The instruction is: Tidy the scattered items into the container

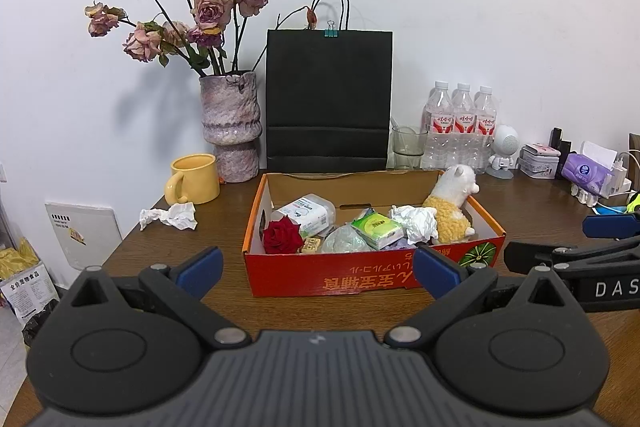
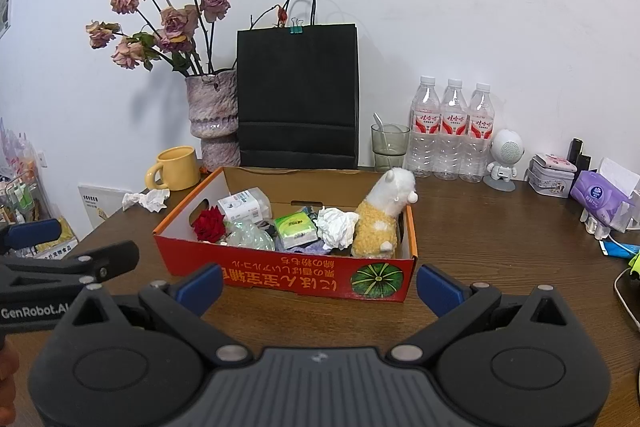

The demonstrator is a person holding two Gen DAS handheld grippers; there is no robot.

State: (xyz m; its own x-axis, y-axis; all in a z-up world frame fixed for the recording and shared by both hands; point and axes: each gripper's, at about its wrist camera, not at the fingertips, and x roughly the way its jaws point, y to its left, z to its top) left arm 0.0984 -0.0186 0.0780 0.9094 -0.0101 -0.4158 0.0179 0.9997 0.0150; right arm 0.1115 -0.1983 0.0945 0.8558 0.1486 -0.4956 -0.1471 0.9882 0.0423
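Nearest the cameras, the left gripper (image 1: 318, 273) and the right gripper (image 2: 320, 283) both hang just above the wooden bench (image 1: 180, 279) with their blue pads spread wide and nothing between them. Just beyond them sits the red cardboard box (image 1: 372, 277), open at the top and already holding a red rose (image 1: 282, 235), a clear tub of cotton swabs (image 1: 308, 213), a green tissue pack (image 1: 378, 229), a crumpled white tissue (image 1: 416, 223) and a plush alpaca (image 1: 452, 205) leaning in the far right corner. The one loose item left on the bench appears to be a second crumpled tissue (image 1: 170, 217), lying well to the left of the box and just in front of the yellow mug (image 1: 194, 179). It should be nearly weightless, soft and easily squashed, so a pinch across its bulkiest fold ought to hold it; a shallow nip at a loose corner risks tearing or slipping free. The left gripper seems better placed for it. Farther back stand a vase of dried roses (image 1: 230, 127), a black paper bag (image 1: 328, 99) and three water bottles (image 1: 462, 125) against the wall.
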